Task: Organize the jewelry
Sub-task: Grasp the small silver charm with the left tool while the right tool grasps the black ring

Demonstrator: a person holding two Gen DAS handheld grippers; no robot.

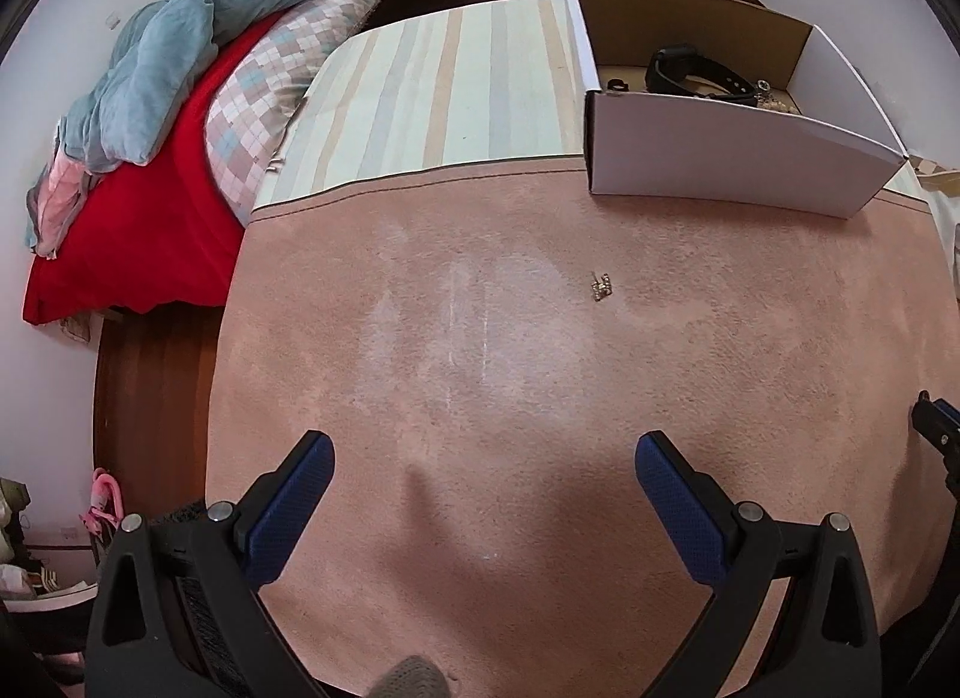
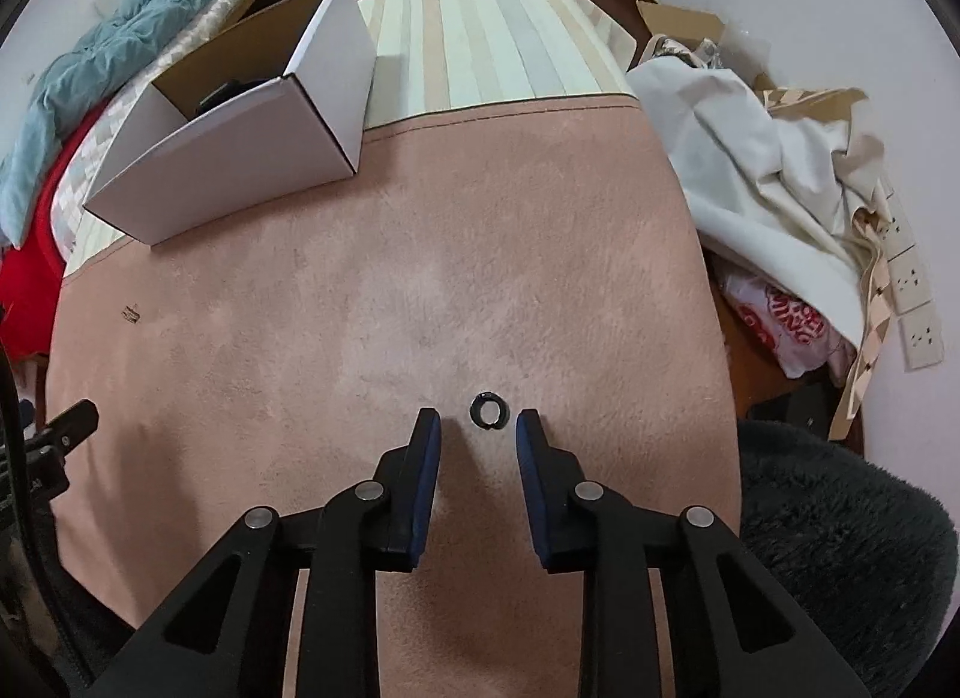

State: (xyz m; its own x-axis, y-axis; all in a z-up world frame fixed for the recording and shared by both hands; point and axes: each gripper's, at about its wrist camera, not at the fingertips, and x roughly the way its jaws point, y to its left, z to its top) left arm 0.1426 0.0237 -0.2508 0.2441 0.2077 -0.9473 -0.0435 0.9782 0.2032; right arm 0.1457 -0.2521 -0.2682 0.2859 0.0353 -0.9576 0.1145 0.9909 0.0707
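A small black ring (image 2: 489, 410) lies on the pink blanket just ahead of my right gripper (image 2: 478, 428), which is open with the ring between and slightly beyond its fingertips. A small gold-coloured jewelry piece (image 1: 600, 285) lies on the blanket further out; it also shows in the right wrist view (image 2: 130, 314). My left gripper (image 1: 483, 452) is open wide and empty, well short of the gold piece. An open white cardboard box (image 1: 735, 158) stands at the far right and holds a black band (image 1: 690, 71) and some chain jewelry (image 1: 765, 92). The box also shows in the right wrist view (image 2: 240, 152).
The pink blanket (image 1: 480, 368) covers a striped mattress (image 1: 432, 92). A red sheet and blue quilt (image 1: 168, 38) lie on a bed at left. White cloths and bags (image 2: 768, 158) pile up at right, a dark fluffy cushion (image 2: 840, 548) at lower right.
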